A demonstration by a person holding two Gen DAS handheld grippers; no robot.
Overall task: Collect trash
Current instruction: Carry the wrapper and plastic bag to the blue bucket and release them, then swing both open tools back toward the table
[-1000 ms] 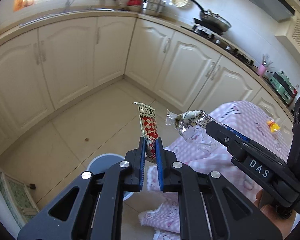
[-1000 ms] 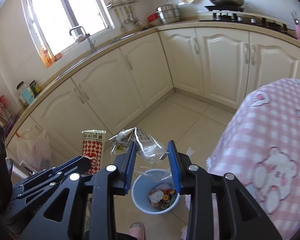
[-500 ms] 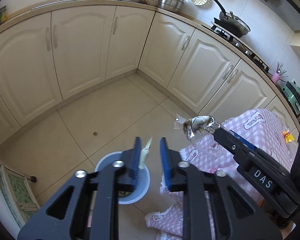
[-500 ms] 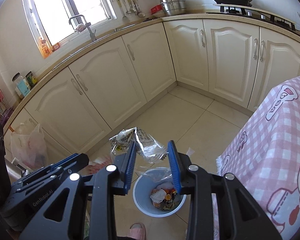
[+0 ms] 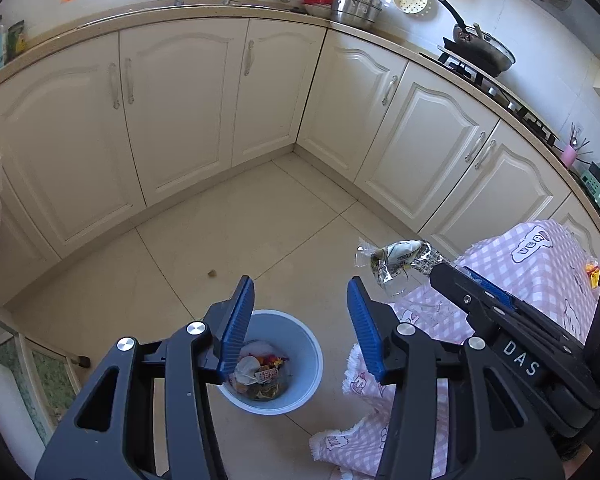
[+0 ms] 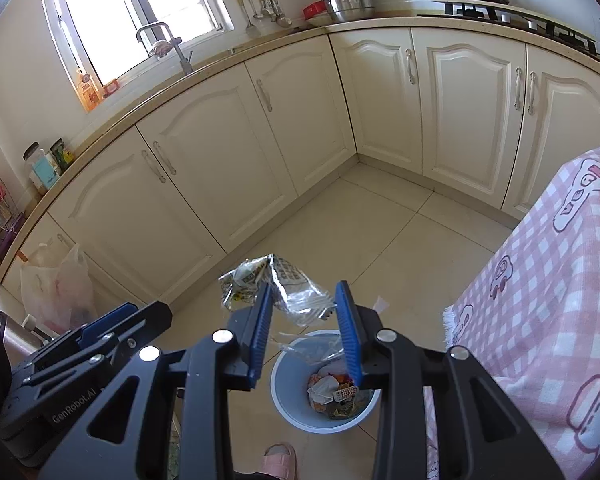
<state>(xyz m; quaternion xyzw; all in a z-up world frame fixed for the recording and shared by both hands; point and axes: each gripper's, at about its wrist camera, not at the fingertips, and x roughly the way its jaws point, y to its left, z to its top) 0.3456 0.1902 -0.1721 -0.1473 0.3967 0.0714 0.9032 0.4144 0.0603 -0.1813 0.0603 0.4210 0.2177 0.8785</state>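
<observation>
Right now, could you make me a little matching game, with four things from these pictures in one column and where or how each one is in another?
Things:
1. left tongs
2. crinkled silver plastic wrapper
3. round pale-blue waste bin
4. pink checked cloth

States:
A. on the floor, trash inside
B. draped at the right
C. opening, nothing between the jaws
D. pinched in the right tongs

Pairs: 1-C, 2-D, 3-A, 4-B

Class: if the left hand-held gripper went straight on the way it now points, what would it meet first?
Probably the blue trash bin on the floor. The left hand-held gripper, jaws opening and empty, frames its rim; nothing shows in between, though depth is unclear.
</observation>
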